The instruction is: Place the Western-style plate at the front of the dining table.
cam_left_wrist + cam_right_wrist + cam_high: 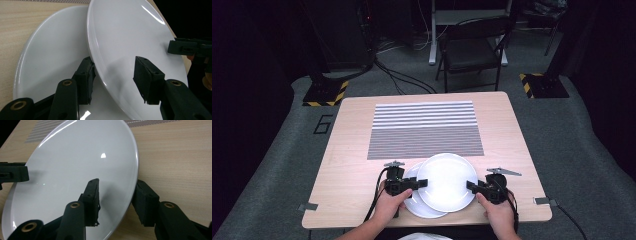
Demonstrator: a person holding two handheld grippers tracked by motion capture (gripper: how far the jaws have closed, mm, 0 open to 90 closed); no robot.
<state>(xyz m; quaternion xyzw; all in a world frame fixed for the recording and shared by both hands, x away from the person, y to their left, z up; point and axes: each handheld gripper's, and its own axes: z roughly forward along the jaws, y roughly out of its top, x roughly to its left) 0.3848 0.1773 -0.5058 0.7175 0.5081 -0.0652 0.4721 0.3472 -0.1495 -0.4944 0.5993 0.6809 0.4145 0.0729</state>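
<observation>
Two white plates lie near the table's front edge. The upper plate rests tilted, overlapping the lower plate to its left. My left gripper straddles the upper plate's left rim: one pad sits against the rim's underside, the other pad hovers off the top face, so it is open. My right gripper straddles the right rim, one pad over the face and one pad just outside the edge, open.
A grey-and-white striped mat lies on the far half of the wooden table. A dark folding chair and black stands with yellow-black bases stand on the floor behind the table. A white object pokes in at the bottom edge.
</observation>
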